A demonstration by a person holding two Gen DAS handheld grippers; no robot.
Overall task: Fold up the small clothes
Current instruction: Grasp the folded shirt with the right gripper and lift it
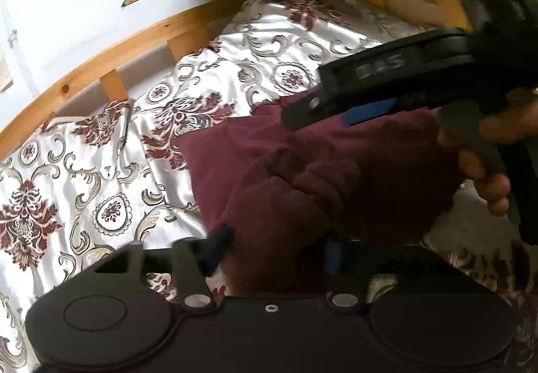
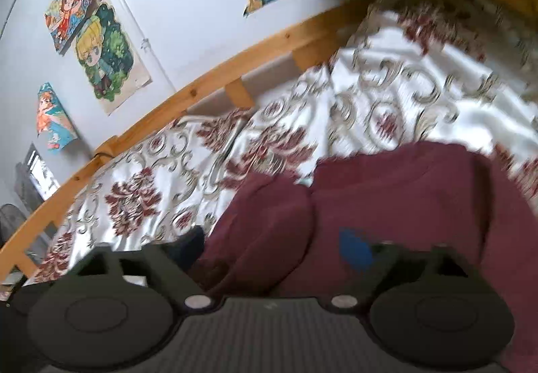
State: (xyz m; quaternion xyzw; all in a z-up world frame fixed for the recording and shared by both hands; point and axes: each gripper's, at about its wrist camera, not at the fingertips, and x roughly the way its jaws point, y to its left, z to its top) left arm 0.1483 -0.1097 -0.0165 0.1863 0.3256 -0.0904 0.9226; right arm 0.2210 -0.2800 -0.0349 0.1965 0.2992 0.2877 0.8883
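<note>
The left gripper [image 1: 274,247] is hovering with its jaws spread wide over the near edge of the maroon garment [image 1: 302,171], which is lying bunched on the patterned bedspread [image 1: 101,154]. Beyond, the right gripper [image 1: 302,111], gripped by a hand [image 1: 484,151], is reaching over the garment's far side, jaws likewise spread in its own view, with the wooden bed rail [image 1: 101,57] running behind
</note>
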